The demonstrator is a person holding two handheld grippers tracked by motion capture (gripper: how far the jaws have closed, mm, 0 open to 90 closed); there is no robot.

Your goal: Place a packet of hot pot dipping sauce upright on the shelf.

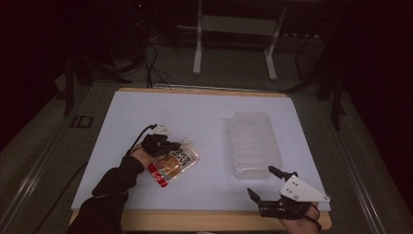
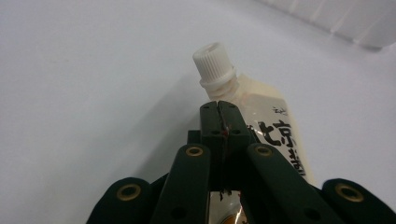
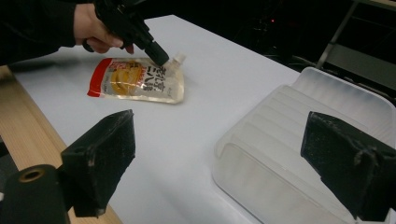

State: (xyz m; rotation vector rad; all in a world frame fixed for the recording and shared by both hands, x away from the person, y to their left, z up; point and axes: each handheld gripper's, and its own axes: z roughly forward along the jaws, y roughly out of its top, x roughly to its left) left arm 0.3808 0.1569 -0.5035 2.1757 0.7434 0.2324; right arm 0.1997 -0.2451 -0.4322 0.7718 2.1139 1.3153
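A spouted pouch (image 1: 173, 163) with a red bottom, a yellow picture and a white screw cap (image 2: 212, 63) lies on the white mat, left of centre. My left gripper (image 1: 174, 145) is shut on the pouch's top edge, just below the cap; in the left gripper view its jaws (image 2: 218, 112) meet on the pouch (image 2: 275, 128). In the right gripper view the left gripper (image 3: 160, 57) pinches the pouch (image 3: 135, 79) beside the spout. My right gripper (image 1: 260, 180) stands open near the front right edge with nothing between its jaws (image 3: 219, 140).
A clear ribbed plastic container (image 1: 253, 144) sits on the right half of the white mat (image 1: 146, 112), just beyond my right gripper and close to its jaws (image 3: 299, 140). A wooden table edge (image 1: 195, 222) runs along the front. A white stand's legs (image 1: 197, 58) rise behind the table.
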